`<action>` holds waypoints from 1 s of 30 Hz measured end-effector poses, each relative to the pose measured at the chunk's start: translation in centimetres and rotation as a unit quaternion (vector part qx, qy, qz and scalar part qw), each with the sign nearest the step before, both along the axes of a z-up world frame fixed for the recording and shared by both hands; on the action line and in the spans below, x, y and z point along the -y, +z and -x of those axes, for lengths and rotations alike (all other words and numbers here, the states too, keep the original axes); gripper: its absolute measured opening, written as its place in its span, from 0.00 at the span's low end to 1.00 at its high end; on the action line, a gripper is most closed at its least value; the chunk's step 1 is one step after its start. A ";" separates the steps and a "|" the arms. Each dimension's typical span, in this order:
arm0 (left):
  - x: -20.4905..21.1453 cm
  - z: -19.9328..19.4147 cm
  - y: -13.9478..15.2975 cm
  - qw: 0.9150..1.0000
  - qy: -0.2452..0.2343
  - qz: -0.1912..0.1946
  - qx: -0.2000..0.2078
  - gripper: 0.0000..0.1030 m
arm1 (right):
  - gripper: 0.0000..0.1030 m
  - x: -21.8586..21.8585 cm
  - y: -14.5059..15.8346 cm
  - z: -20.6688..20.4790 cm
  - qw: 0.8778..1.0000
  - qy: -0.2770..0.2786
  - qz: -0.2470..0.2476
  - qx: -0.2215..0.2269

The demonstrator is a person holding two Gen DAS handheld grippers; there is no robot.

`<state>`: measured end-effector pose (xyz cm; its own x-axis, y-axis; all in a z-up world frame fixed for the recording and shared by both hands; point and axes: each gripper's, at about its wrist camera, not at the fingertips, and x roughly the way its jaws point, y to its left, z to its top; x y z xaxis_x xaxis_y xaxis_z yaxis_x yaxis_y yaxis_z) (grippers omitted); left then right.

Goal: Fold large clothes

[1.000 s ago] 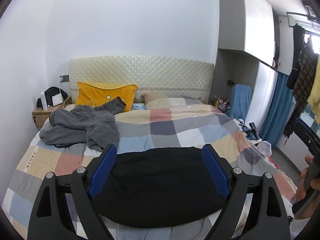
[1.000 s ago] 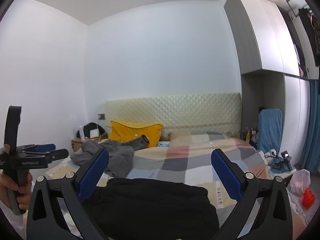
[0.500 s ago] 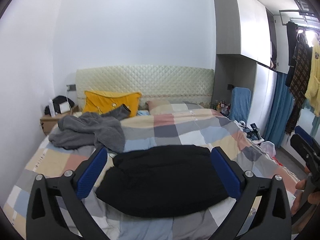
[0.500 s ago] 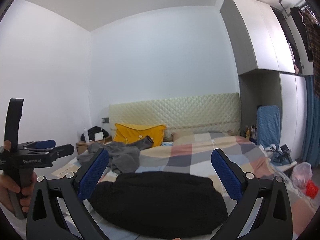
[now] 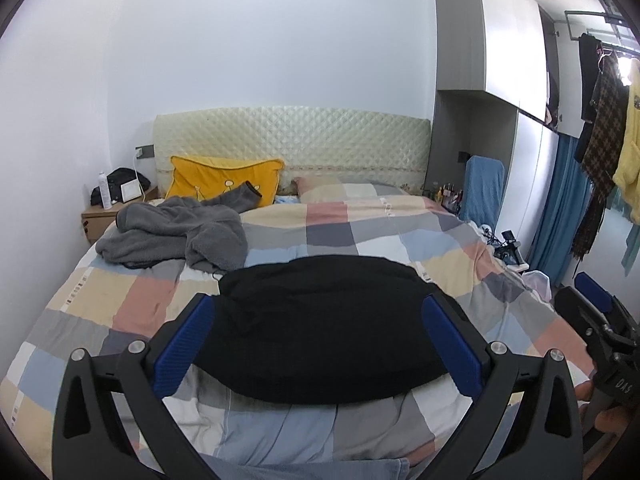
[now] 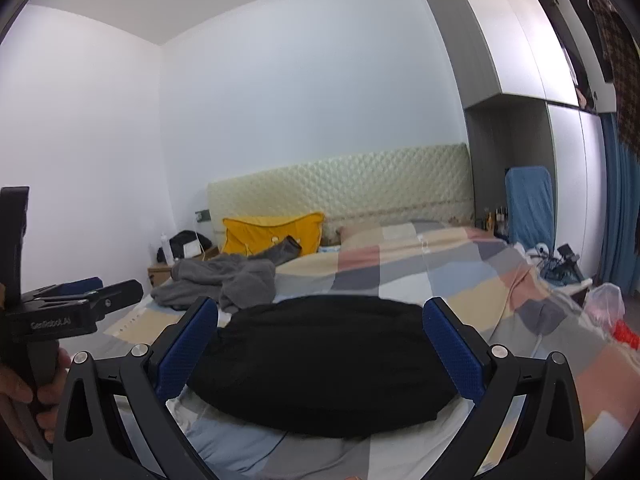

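A black garment [image 5: 328,320] lies folded into a broad, rounded bundle on the near half of the bed [image 5: 360,236], resting on the checked quilt of grey, pink, cream and pale blue squares. The left gripper [image 5: 320,344] hangs above the near edge of the bed with its fingers [image 5: 184,344] spread wide apart; the bundle shows between them in the left wrist view, but the blue pads look clear of the cloth and nothing is clamped. The right gripper [image 6: 318,346] is held the same way, its fingers [image 6: 452,348] wide apart and framing the black garment [image 6: 320,360] without pressing on it, though the fisheye makes it hard to tell how far above the fabric either one sits. Each gripper appears at the edge of the other's view, with part of a hand [image 6: 24,388] on the handle of the left one. Farther up the bed, toward its left side, a crumpled grey fleece garment [image 5: 176,236] lies in a loose heap, one sleeve reaching up against a yellow cushion [image 5: 224,180] that leans on the quilted cream headboard [image 5: 292,144]. A small wooden nightstand [image 5: 100,220] stands beside the bed at the left, and clothes hang on a rail [image 5: 604,100] at the far right.
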<state>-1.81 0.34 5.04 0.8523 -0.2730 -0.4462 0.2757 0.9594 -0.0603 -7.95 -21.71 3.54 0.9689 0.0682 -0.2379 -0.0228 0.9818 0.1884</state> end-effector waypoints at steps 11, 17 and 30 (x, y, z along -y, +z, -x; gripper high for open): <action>-0.8 -0.5 -4.4 0.999 0.031 -0.008 -0.042 1.00 | 1.00 -0.2 -3.9 -1.5 0.998 -0.005 -0.026 -0.052; -0.7 -1.0 -4.9 0.998 0.035 -0.012 -0.053 1.00 | 1.00 -0.7 -3.8 -1.3 0.999 -0.002 -0.008 -0.050; -0.5 -1.1 -5.5 0.997 0.048 -0.014 -0.066 1.00 | 1.00 0.0 -4.8 -1.5 0.998 -0.003 -0.007 -0.068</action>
<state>-0.74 0.85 -0.43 0.8070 -0.1782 -0.5631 0.1730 0.9829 -0.0630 -6.45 -21.69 -1.28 0.9279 0.0666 -0.3669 0.0103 0.9790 0.2038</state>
